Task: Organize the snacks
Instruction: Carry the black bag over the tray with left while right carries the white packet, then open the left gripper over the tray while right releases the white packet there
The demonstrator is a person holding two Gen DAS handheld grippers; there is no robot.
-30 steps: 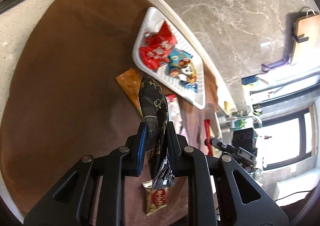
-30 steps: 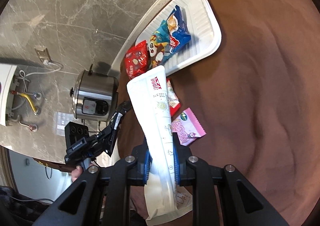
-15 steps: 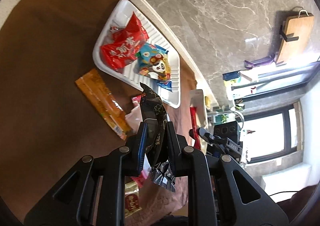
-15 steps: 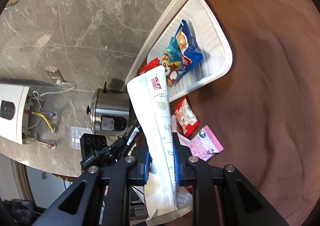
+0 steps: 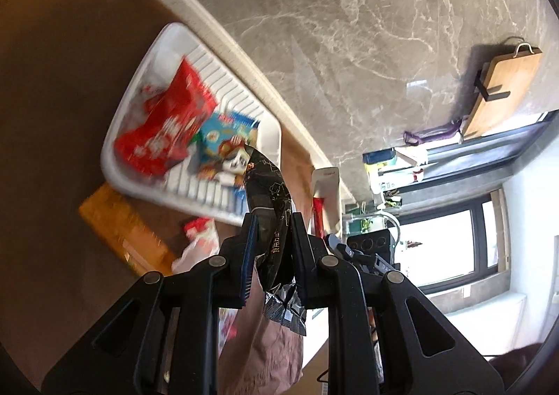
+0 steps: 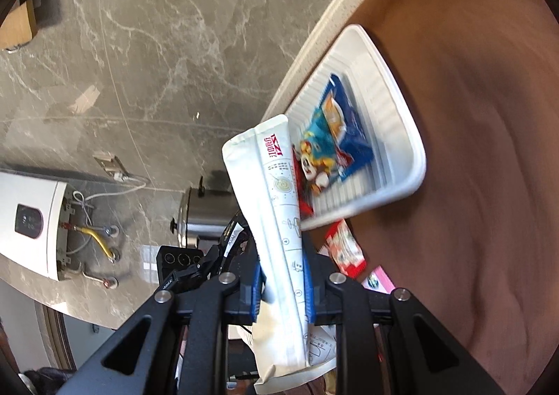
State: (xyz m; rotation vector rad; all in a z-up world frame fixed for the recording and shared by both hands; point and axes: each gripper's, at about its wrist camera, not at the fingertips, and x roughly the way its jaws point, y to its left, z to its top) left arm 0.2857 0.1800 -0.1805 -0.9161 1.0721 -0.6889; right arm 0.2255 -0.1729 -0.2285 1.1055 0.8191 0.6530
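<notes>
My left gripper (image 5: 271, 224) is shut on a black snack packet (image 5: 269, 196) and holds it in the air, just short of the white tray (image 5: 115, 136). The tray holds a red packet (image 5: 164, 126) and a blue cartoon packet (image 5: 223, 147). My right gripper (image 6: 281, 255) is shut on a long white packet (image 6: 276, 192), raised near the same tray (image 6: 401, 122), where the blue cartoon packet (image 6: 332, 147) lies.
An orange packet (image 5: 122, 231) and a small red-white packet (image 5: 199, 234) lie on the brown cloth (image 5: 52, 98) below the tray. A red-white packet (image 6: 346, 251) and a pink packet (image 6: 379, 281) lie near my right gripper. A steel cooker (image 6: 206, 213) stands by the marble wall.
Both grippers have risen and moved toward the tray with their packets still held. The tray looms larger in both views.
</notes>
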